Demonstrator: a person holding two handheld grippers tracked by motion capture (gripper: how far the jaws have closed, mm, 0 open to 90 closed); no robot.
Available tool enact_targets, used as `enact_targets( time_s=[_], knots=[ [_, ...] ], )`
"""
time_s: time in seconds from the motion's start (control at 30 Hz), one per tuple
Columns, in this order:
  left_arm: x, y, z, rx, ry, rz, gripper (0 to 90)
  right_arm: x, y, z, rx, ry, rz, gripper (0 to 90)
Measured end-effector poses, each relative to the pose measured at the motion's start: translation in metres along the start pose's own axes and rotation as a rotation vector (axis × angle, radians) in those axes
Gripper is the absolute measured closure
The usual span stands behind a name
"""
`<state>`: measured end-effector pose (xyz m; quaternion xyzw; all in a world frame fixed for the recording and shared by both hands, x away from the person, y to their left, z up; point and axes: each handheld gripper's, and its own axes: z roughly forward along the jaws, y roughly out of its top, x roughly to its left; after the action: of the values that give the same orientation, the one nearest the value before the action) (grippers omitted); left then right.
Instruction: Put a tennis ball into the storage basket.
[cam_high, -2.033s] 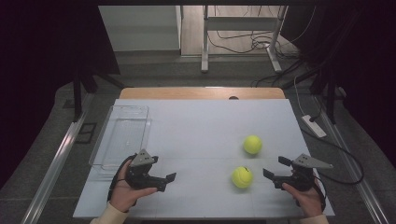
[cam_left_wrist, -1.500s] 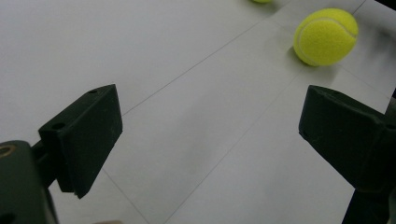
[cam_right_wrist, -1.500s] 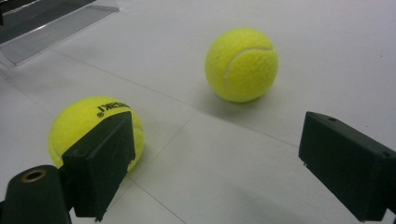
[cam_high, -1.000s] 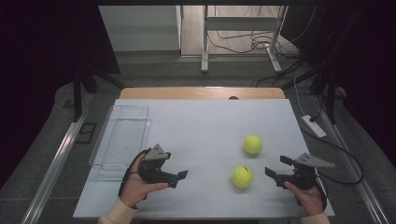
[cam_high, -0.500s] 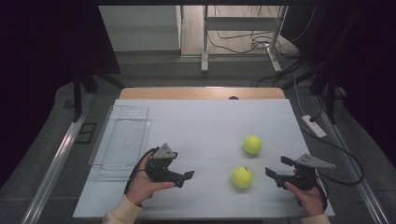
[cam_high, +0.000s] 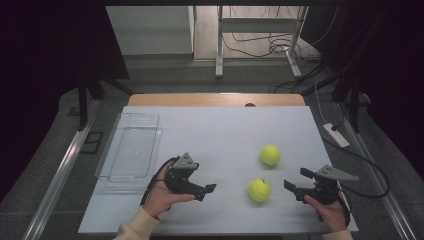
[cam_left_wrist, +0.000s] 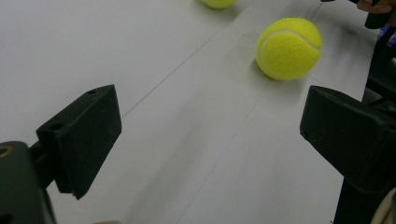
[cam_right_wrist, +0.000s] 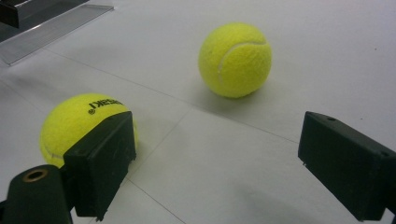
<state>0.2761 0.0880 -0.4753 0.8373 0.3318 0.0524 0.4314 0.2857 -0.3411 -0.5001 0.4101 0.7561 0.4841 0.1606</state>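
Reaching across the white table from its near-left corner, you had your left gripper carried a good way toward the middle of the near edge compared with two seconds earlier, when it sat close by the clear plastic tray at the left edge. Its jaws stood wide apart with nothing between them, and in the left gripper view they pointed at the nearer fuzzy yellow-green tennis ball, which lay ahead and a little to the side, well clear of the pads. That shift suggests the ball was your target and the approach was under way, with the closing move not yet begun.

Your right gripper had barely moved at the near-right corner; it too was spread wide and empty, aimed inward at the same ball.

The nearer ball rested on the bare surface between your two grippers, close to the near edge, touching nothing. Its felt looked clean and bright, with a white seam curving over it and dark printed lettering on one side. The second yellow-green tennis ball lay just beyond it toward the right edge, apart from the first.
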Motion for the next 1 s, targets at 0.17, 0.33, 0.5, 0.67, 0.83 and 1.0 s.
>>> enact_targets(
  time_s=[0.17, 0.33, 0.5, 0.67, 0.83, 1.0],
  knots=[
    [-0.001, 0.002, 0.005, 0.007, -0.006, 0.002, 6.3, 0.0, 0.0, 0.0, 0.002, -0.003, -0.001, 10.9],
    [-0.003, 0.004, 0.009, 0.011, -0.012, 0.008, 6.4, 0.0, -0.001, 0.001, 0.005, -0.002, -0.004, 10.9],
    [-0.006, 0.007, 0.013, 0.018, -0.021, 0.017, 6.4, 0.0, -0.001, 0.001, 0.008, -0.001, -0.005, 10.9],
    [-0.009, 0.011, 0.018, 0.02, -0.029, 0.023, 6.4, 0.0, -0.002, 0.001, 0.01, -0.004, -0.003, 10.8],
    [-0.012, 0.014, 0.022, 0.022, -0.04, 0.029, 6.4, 0.0, -0.002, 0.002, 0.013, -0.004, -0.002, 10.9],
    [-0.015, 0.017, 0.025, 0.022, -0.05, 0.038, 6.4, 0.0, -0.002, 0.001, 0.014, -0.005, -0.002, 10.9]
  ],
)
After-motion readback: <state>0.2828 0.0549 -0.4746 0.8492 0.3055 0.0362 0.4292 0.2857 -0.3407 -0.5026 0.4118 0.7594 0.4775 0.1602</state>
